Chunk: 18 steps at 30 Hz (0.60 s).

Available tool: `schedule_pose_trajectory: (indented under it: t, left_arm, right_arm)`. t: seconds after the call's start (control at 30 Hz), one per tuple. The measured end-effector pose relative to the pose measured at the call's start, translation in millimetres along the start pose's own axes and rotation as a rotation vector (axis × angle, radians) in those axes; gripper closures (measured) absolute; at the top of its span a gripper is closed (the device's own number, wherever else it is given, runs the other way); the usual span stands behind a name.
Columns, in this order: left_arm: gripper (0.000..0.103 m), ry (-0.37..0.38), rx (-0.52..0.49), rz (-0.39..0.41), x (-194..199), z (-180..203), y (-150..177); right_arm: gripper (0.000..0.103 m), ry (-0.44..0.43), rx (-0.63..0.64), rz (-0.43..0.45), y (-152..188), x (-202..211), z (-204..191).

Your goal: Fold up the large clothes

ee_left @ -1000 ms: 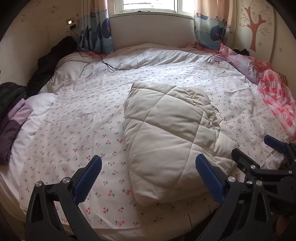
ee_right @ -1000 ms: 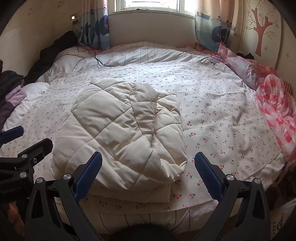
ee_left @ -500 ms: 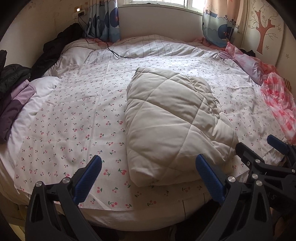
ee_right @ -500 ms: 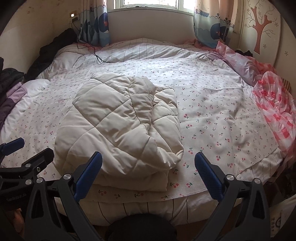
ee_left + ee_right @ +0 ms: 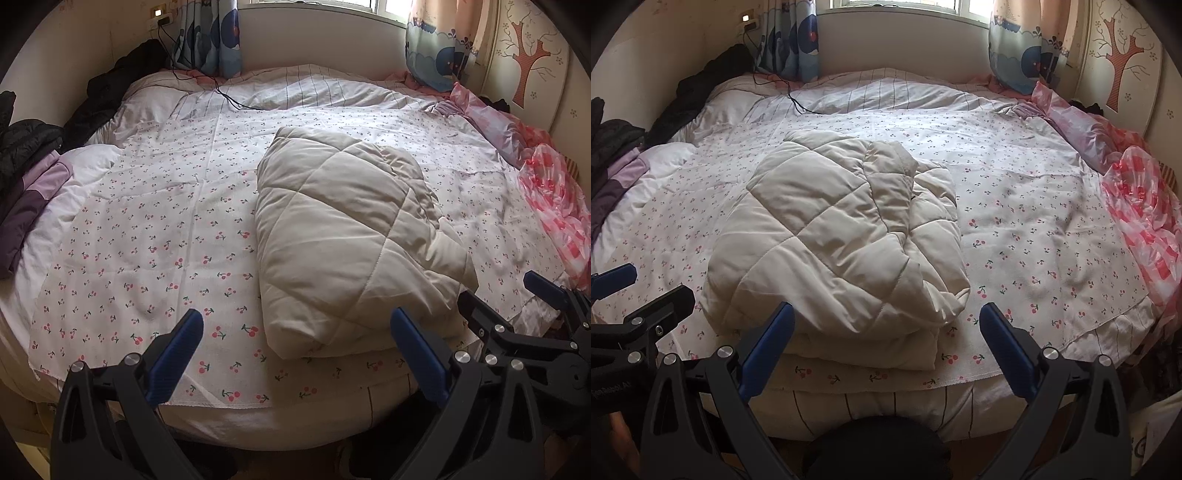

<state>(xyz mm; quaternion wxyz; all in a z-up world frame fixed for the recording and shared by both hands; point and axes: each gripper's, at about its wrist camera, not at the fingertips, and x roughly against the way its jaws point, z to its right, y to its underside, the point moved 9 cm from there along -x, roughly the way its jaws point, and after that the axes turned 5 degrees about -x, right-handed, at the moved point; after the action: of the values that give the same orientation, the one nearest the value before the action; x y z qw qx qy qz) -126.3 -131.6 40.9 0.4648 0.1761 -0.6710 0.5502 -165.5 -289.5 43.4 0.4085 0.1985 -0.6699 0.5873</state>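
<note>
I see the cream quilted padded jacket [image 5: 351,236], folded into a bundle, lying on the white cherry-print sheet [image 5: 147,229] near the bed's front edge. My left gripper [image 5: 295,354] hangs just before that edge, left of the bundle's near corner; my right gripper [image 5: 886,343] hangs directly before the bundle. A pile of black and purple garments [image 5: 26,166] lies along the bed's left side, a pink checked plastic bag [image 5: 1141,214] along its right. A thin black cable [image 5: 225,96] trails over the far bedding below the window curtains [image 5: 790,40]
</note>
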Motion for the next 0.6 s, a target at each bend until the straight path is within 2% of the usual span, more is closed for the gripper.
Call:
schedule_pose_trajectory:
  t: [0.37, 0.53, 0.6]
  left_arm:
    - [0.006, -0.017, -0.007, -0.013, 0, 2, 4]
    - [0.006, 0.02, 0.022, -0.068, -5, 4, 14]
    - [0.006, 0.022, 0.028, -0.066, -5, 3, 16]
  right_arm:
    - [0.006, 0.003, -0.003, -0.017, 6, -3, 2]
    - [0.006, 0.001, 0.0, -0.023, 10, -4, 2]
    - [0.006, -0.007, -0.001, -0.027, 12, -4, 1]
